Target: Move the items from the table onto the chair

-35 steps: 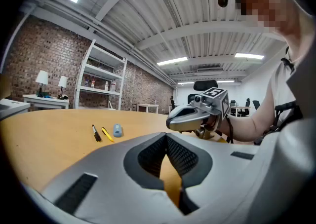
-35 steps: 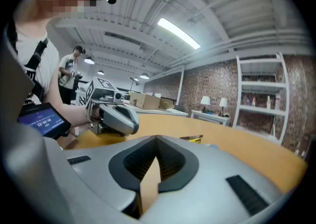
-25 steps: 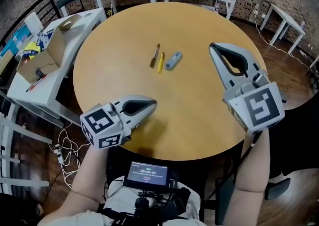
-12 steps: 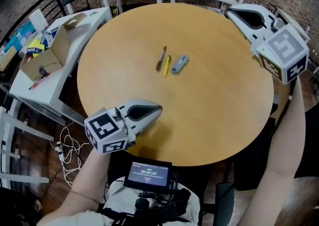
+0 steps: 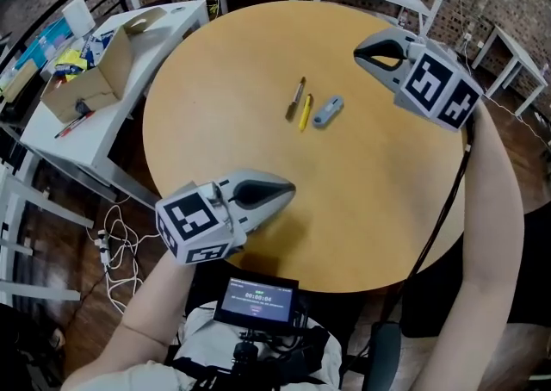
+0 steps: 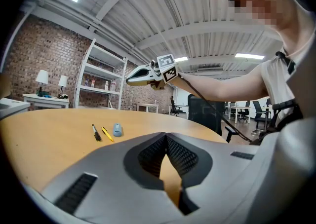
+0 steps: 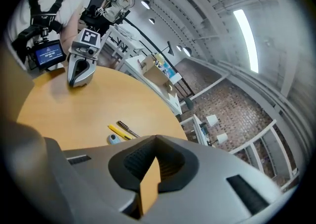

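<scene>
The small blue-grey thing (image 5: 328, 111) just right of the two pens (image 5: 300, 108) is too small to name. In the right gripper view its near end is behind the right tool (image 7: 157, 141). The left tool (image 5: 288, 187) and the chest screen (image 5: 256, 301) cover the near rim of the table (image 5: 215, 105). The right arm (image 5: 491, 208) covers its right rim. The screen's print is too small to read. A dark shape (image 5: 383, 359) at the near right, cut by the bottom edge, cannot be made out.
</scene>
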A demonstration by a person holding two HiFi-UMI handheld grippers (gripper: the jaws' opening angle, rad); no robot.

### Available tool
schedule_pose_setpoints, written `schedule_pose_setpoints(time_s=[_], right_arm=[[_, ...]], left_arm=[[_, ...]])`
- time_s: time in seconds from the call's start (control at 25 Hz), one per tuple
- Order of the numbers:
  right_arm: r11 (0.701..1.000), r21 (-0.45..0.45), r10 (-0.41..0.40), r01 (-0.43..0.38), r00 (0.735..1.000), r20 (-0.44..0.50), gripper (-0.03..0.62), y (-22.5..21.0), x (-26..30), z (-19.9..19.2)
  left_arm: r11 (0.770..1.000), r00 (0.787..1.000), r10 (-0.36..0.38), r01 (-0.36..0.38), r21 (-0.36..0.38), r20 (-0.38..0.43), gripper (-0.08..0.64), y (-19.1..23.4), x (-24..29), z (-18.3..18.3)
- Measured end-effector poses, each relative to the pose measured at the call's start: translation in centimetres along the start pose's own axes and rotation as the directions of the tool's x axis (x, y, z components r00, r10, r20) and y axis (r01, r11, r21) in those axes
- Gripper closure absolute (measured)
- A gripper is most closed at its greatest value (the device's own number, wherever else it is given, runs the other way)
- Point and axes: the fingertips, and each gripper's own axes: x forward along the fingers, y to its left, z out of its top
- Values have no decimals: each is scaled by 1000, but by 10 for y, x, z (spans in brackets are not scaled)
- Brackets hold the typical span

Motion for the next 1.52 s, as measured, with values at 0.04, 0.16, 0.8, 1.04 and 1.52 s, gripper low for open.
schedule_pose_setpoints(time_s=[0.04, 0.16, 0.8, 1.04, 1.52], right_arm=[[999, -15, 31, -31, 1000, 2, 584, 7, 7, 1], [985, -75, 156, -156, 988, -9, 584, 38, 29, 3], [838, -264, 411, -478, 871, -270, 521, 110, 83, -35], [764, -271, 476, -586, 795, -377, 405, 125, 86, -50], [603, -270, 513, -750, 624, -589, 399, 130, 114, -66]], left_arm=[[1000, 1000, 0, 0, 1, -1, 555, 0, 0, 0], [1000, 1000, 1, -1, 3, -3, 555, 2, 0, -1], [997, 997, 71, -71, -13, -3, 555, 27, -12, -2], [997, 998, 70, -70, -13, -3, 555, 27, -13, -2], [997, 998, 62, -64, -48, -32, 555, 20, -12, 3]])
